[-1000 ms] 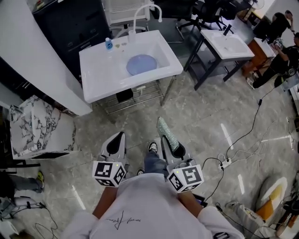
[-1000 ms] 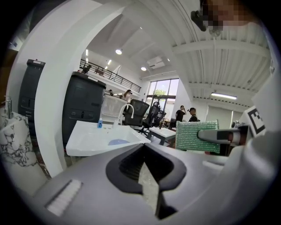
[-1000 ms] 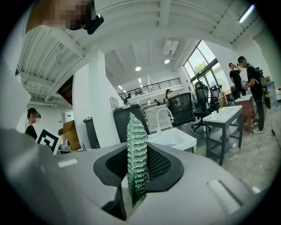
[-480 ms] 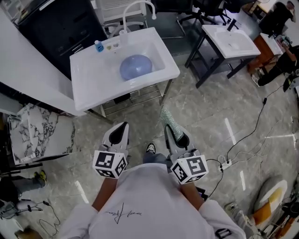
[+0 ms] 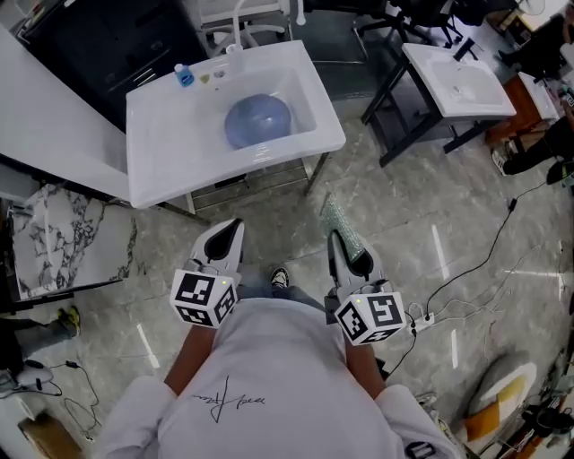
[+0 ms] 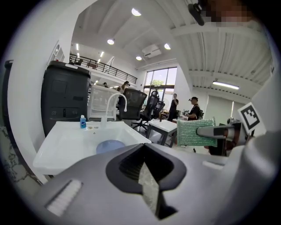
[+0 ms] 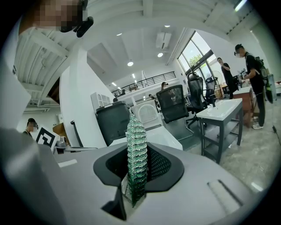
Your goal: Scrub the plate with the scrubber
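Observation:
A pale blue plate (image 5: 257,120) lies in the basin of the white sink (image 5: 170,161) ahead of me; the left gripper view also shows this plate (image 6: 110,145). My right gripper (image 5: 344,246) is shut on a green scrubber (image 5: 339,225), which stands edge-on between its jaws in the right gripper view (image 7: 136,154). The left gripper (image 5: 226,237) is shut with nothing in it. Both grippers hang over the floor, short of the sink. From the left gripper view the scrubber (image 6: 196,132) appears flat-on at the right.
A small blue-capped bottle (image 5: 184,75) and a tap (image 5: 239,18) stand at the sink's back edge. A second white sink on a dark frame (image 5: 457,85) is to the right. A marble-patterned block (image 5: 67,238) sits left. Cables (image 5: 466,278) trail on the floor.
The view has advanced toward the sink, which now lies nearer and more to the left. Both grippers keep their hold and their place in front of my body.

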`<state>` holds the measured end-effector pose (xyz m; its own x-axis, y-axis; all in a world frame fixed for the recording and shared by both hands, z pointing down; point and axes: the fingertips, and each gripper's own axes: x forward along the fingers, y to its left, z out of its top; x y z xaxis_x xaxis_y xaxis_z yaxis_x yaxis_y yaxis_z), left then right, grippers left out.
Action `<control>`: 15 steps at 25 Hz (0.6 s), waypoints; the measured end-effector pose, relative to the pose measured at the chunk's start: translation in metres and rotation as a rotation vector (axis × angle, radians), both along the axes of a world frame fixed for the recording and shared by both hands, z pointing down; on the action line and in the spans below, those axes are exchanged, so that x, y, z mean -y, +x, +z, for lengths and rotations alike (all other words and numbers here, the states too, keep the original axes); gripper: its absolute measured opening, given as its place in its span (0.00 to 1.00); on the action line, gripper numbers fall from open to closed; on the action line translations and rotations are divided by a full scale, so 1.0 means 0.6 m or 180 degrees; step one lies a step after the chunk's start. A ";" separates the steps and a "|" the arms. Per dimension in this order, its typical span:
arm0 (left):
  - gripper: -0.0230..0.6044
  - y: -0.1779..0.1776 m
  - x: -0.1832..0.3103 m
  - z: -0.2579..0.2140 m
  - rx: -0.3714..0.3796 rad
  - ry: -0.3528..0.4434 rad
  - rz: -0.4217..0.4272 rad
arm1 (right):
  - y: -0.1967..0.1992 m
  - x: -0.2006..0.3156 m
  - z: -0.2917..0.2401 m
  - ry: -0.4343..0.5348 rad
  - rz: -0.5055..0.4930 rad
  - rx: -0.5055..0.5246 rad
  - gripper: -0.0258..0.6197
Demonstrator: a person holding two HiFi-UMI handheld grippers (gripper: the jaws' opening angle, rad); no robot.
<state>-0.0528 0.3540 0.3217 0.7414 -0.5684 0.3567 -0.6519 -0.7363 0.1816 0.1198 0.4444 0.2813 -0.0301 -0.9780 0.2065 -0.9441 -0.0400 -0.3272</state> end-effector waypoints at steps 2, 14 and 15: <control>0.12 0.007 0.014 0.003 0.0029 -0.0021 -0.0022 | 0.007 0.011 0.006 -0.0039 -0.0010 0.0009 0.14; 0.12 0.052 0.122 0.016 0.0015 -0.0072 -0.0063 | 0.029 0.133 0.013 -0.0115 -0.0257 -0.0154 0.14; 0.12 0.053 0.139 0.012 0.0005 -0.0057 -0.0076 | 0.031 0.149 0.008 -0.0112 -0.0276 -0.0203 0.14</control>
<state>-0.0207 0.2706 0.3288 0.7272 -0.5793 0.3681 -0.6694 -0.7172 0.1937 0.1381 0.3552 0.2860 -0.0999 -0.9644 0.2448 -0.9634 0.0322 -0.2661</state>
